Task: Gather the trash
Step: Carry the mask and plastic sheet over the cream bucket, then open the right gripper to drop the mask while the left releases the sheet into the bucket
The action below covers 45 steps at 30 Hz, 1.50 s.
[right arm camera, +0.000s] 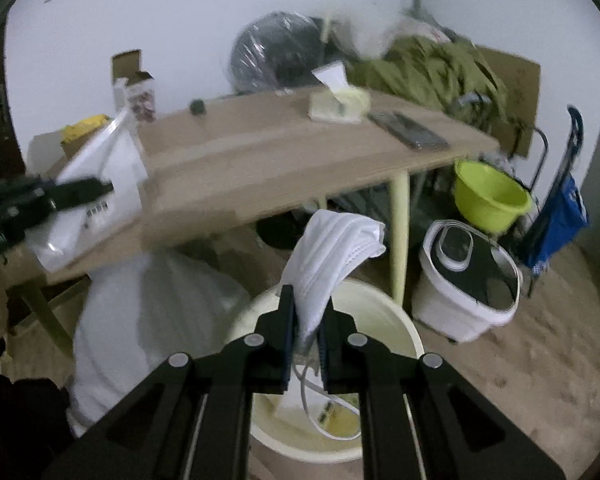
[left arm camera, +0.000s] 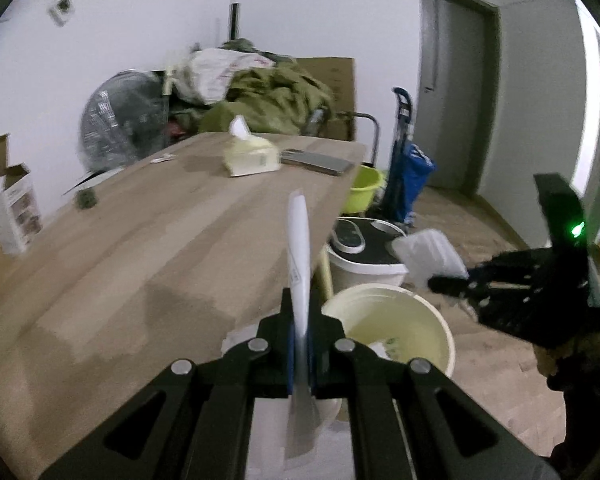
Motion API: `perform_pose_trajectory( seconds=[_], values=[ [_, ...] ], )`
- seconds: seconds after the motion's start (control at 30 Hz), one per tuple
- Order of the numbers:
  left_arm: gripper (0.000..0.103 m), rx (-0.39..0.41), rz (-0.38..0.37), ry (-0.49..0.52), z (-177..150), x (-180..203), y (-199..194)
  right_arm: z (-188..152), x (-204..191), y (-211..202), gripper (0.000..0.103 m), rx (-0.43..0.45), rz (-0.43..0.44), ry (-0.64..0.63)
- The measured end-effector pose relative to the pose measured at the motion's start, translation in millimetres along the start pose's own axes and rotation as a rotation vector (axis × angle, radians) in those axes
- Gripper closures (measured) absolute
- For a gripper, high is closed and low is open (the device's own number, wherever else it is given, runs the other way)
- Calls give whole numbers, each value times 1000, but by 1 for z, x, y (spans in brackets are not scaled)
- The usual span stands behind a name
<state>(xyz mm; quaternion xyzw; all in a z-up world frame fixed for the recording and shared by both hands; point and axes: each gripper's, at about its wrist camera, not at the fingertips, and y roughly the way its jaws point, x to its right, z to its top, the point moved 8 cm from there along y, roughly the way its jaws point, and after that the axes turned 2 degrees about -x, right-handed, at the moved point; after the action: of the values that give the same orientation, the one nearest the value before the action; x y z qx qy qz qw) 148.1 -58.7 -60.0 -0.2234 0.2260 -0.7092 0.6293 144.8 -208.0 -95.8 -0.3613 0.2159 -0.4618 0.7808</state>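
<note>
White packet (left arm camera: 298, 240) between left gripper (left arm camera: 300, 320) fingers (left arm camera: 278, 322)

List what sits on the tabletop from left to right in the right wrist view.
Open box → small dark object → tissue pack → flat dark slab.

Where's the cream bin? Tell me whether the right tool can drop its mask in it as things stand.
Probably yes. The cream bin sits open right below the right tool, which is shut on the white mask; nothing lies between them.
</note>
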Motion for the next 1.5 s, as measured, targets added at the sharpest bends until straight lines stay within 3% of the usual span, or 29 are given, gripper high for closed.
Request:
perform_pose_trajectory(
  seconds=[0.27,0.57,0.6,0.73,0.77,1.03,1.27,1.5],
  values=[
    [99,-32,-66,64,6,38,24,-43,41,23,93,-75,-13,95],
    [99,-50,-89,92,9,58,38,-48,42,61,92,-111,47,117],
    [99,-54,-88,89,9,57,40,-49,42,64,91,-116,51,117],
    [99,-76,-98,68,8,53,49,-41,44,78,67,-115,52,115],
    [99,-82,-100,68,8,52,52,-40,44,80,66,-112,59,117],
    [99,-125,-157,104,3,67,73,-46,64,70,66,-104,32,147],
    [99,-226,-227,145,-12,93,111,-67,94,57,66,-117,-38,210],
    [99,-330,-242,171,-26,112,147,-84,113,43,66,-132,-79,243]
  ],
)
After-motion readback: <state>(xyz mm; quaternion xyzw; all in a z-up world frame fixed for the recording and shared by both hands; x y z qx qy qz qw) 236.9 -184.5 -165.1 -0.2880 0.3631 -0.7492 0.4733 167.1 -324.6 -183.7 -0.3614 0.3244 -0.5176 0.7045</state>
